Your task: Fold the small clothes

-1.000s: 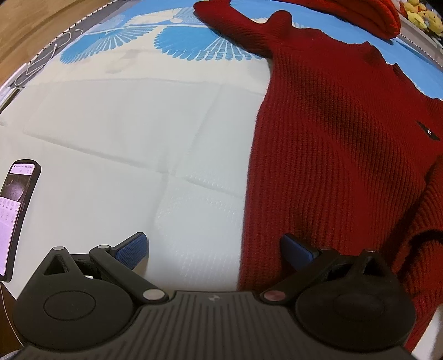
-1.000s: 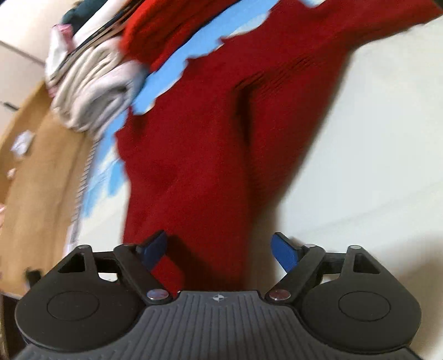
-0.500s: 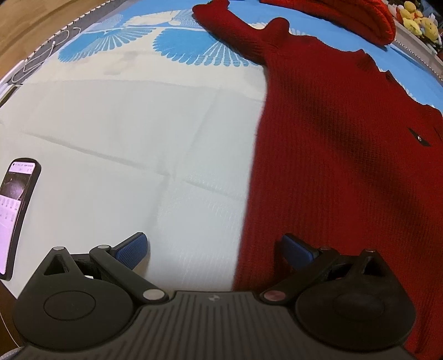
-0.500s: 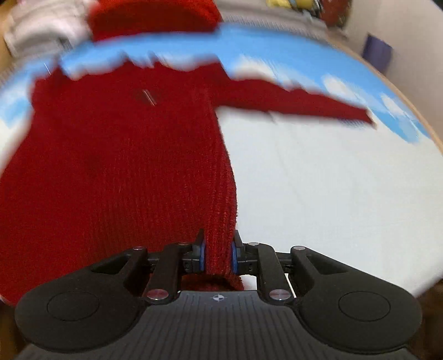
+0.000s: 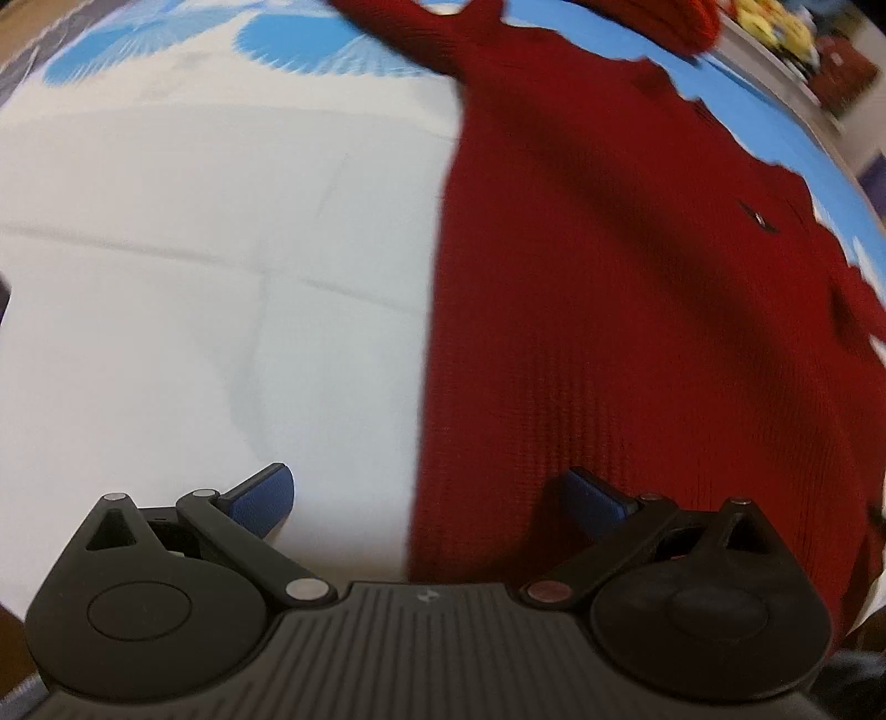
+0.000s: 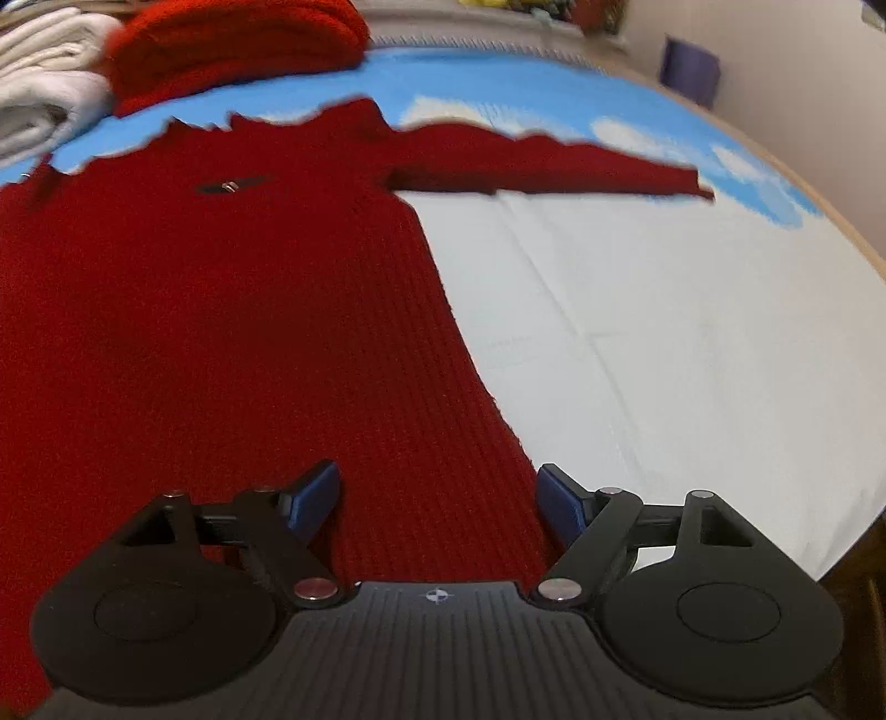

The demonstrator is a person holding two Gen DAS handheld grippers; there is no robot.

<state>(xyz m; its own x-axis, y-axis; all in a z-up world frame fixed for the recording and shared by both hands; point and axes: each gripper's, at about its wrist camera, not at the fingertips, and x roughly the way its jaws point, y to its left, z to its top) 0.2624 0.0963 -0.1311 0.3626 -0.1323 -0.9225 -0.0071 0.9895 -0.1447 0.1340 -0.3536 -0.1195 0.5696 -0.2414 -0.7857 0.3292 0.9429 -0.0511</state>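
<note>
Right wrist view shows the white cloth with blue print that covers the table, and on it the red knitted sweater lies flat, its front up, with one sleeve stretched straight out to the side. Only this view shows that whole sleeve, and behind the sweater a folded red garment beside a stack of folded pale cloths.

Left wrist view gives the other side of the same sweater: its straight side edge runs down the white cloth, and the other sleeve goes off toward the top of the picture. Yellow soft toys at the far edge, blurred, show only here.

The right gripper has just been opening; its blue pads stand apart over the lower corner of the sweater and do not press on it. The left gripper is wide open too, one pad over bare cloth, the other over the sweater's edge.

A small dark label sits on the chest.
</note>
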